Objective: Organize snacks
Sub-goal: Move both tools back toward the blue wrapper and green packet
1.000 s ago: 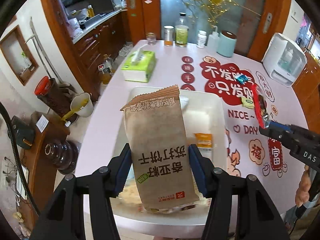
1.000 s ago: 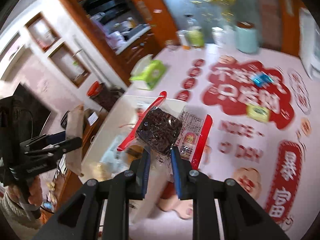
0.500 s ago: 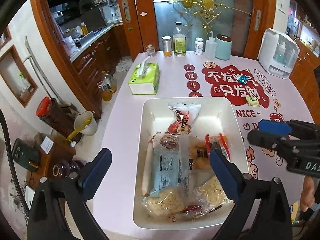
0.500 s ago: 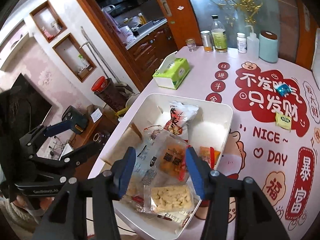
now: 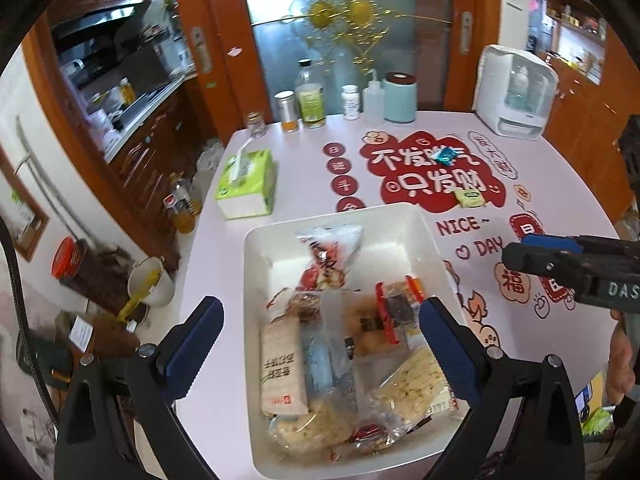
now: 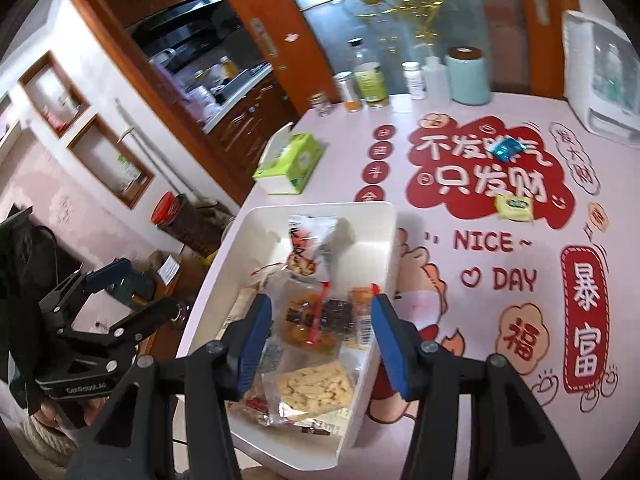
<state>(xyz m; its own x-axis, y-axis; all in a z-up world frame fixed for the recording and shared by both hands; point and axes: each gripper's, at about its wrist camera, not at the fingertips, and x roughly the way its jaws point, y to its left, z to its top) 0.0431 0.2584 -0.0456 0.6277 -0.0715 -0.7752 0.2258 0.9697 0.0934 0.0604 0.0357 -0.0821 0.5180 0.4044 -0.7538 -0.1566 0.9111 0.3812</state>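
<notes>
Snack packets fill the near half of the white bin [image 5: 256, 264] at the table's near left: a brown biscuit pack [image 5: 280, 368] with Chinese print, puffed pieces in a clear bag [image 5: 412, 380], a red-trimmed pouch [image 5: 396, 300]. Two small wrapped sweets, blue [image 5: 446, 156] and yellow [image 5: 470, 198], lie far right on the tablecloth [image 5: 560, 184] reading "NICE ~ DAY". My left gripper [image 5: 320, 344] and right gripper [image 6: 318, 334] both hover spread wide over the bin, pinching nothing.

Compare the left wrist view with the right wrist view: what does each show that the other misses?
Only the left wrist view shows the brown cracker pack flat in the bin's near left and the mug below the table. Only the right wrist view shows the wall niches. Both show the white bin, green tissue box, and blue and yellow packets outside it.
</notes>
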